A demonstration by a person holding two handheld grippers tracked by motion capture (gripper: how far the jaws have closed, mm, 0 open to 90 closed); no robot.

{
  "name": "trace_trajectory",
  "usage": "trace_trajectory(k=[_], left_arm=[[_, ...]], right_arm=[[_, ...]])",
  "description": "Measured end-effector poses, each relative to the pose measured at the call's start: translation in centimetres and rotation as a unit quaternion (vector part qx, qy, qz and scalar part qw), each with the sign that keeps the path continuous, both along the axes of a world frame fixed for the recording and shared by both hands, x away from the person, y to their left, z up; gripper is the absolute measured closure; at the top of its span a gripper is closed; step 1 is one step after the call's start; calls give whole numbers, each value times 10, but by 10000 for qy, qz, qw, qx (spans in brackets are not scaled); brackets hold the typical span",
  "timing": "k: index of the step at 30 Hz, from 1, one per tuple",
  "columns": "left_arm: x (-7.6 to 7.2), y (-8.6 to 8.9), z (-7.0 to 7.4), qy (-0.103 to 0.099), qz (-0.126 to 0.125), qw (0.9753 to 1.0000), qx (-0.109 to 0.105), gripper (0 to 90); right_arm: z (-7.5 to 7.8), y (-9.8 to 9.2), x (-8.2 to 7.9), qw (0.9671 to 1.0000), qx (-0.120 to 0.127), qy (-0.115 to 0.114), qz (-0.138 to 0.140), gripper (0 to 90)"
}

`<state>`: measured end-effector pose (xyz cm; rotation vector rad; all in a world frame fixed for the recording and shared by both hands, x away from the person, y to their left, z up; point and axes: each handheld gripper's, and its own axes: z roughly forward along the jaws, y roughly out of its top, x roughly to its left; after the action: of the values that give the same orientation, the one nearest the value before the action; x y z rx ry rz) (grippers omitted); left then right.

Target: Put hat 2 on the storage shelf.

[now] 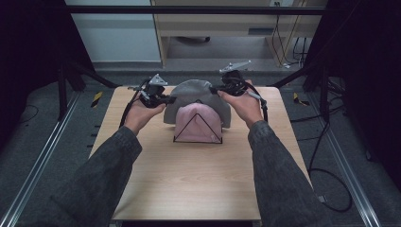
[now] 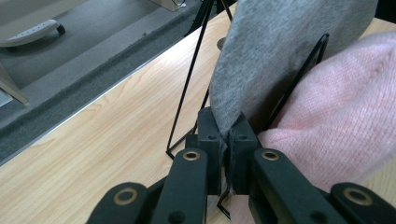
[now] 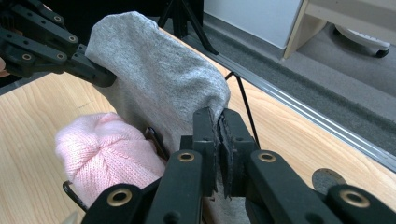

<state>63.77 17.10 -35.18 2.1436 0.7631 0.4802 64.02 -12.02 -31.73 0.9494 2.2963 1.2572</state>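
Observation:
A grey knit hat (image 1: pixel 194 92) hangs stretched between both grippers above a black wire rack (image 1: pixel 197 127). My left gripper (image 1: pixel 166 100) is shut on the hat's left edge (image 2: pixel 233 107). My right gripper (image 1: pixel 216 90) is shut on its right edge (image 3: pixel 205 100). A pink knit hat (image 1: pixel 198 124) sits on the wire rack in front of the grey one, also seen close up as the pink hat (image 2: pixel 336 112) and the pink hat (image 3: pixel 107 151). The left gripper (image 3: pixel 100 74) appears across the grey hat in the right gripper view.
The wooden table (image 1: pixel 189 179) has bare room in front of the rack. Past its far edge lie a grey floor and a metal rail (image 3: pixel 322 126). Black tripod legs (image 1: pixel 71 78) stand at the far left, cables (image 1: pixel 326 156) trail at the right.

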Motion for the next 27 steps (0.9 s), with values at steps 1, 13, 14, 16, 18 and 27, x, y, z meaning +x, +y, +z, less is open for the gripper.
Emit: trace_trajectory(k=[1, 13, 14, 16, 18, 27], left_arm=[[0, 0, 0, 1, -3, 10000, 24, 864], [-1, 1, -11, 76, 17, 10000, 36, 863], [-1, 1, -12, 83, 19, 10000, 33, 863], [-1, 1, -14, 102, 26, 9999, 32, 863], [-1, 2, -16, 127, 34, 9999, 27, 863], [-2, 5, -22, 189, 59, 9998, 28, 861]], right_arm=[[-1, 1, 0, 10000, -8, 18, -6, 861], [-11, 2, 2, 9999, -69, 134, -15, 861], [-12, 2, 2, 9999, -51, 149, -20, 861], [-13, 2, 2, 9999, -64, 156, -14, 861], [-15, 3, 2, 9998, -66, 179, -5, 861], [-18, 6, 4, 9997, -88, 228, 18, 859]])
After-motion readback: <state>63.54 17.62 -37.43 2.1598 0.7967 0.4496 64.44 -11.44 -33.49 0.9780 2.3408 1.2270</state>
